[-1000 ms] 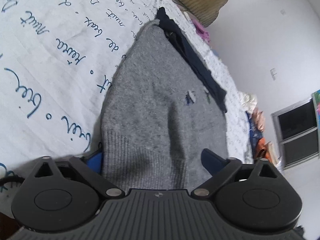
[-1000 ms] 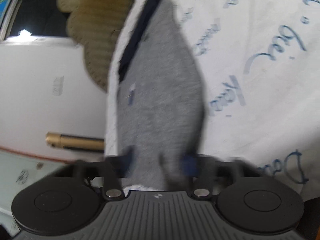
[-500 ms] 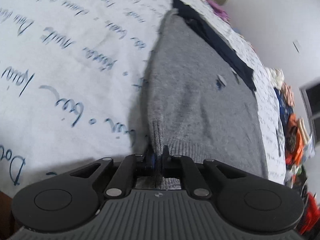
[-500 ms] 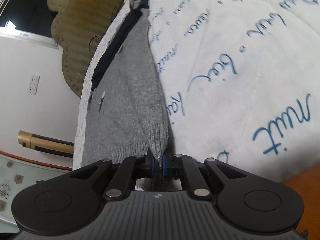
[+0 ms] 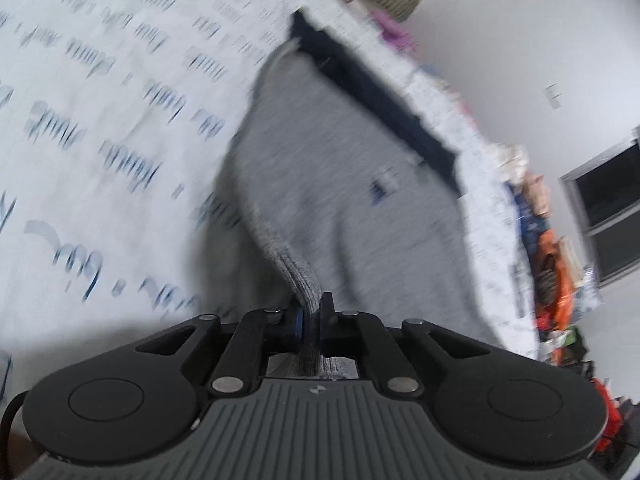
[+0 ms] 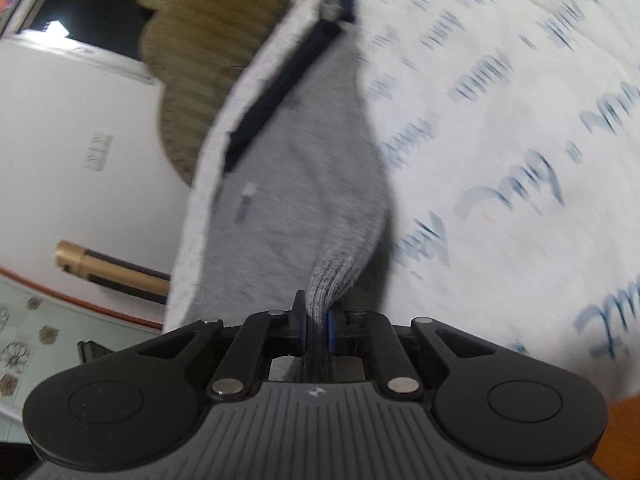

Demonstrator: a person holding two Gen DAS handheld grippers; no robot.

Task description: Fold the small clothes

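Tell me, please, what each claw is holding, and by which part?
Both hold the grey sweater by its ribbed hem: left claw, right claw.

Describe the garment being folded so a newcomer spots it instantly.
Start at the white bedsheet with blue handwriting. On it lies the grey knit sweater, ribbed hem pinched by the left gripper and right gripper. Only it has a navy collar band and small chest logo.
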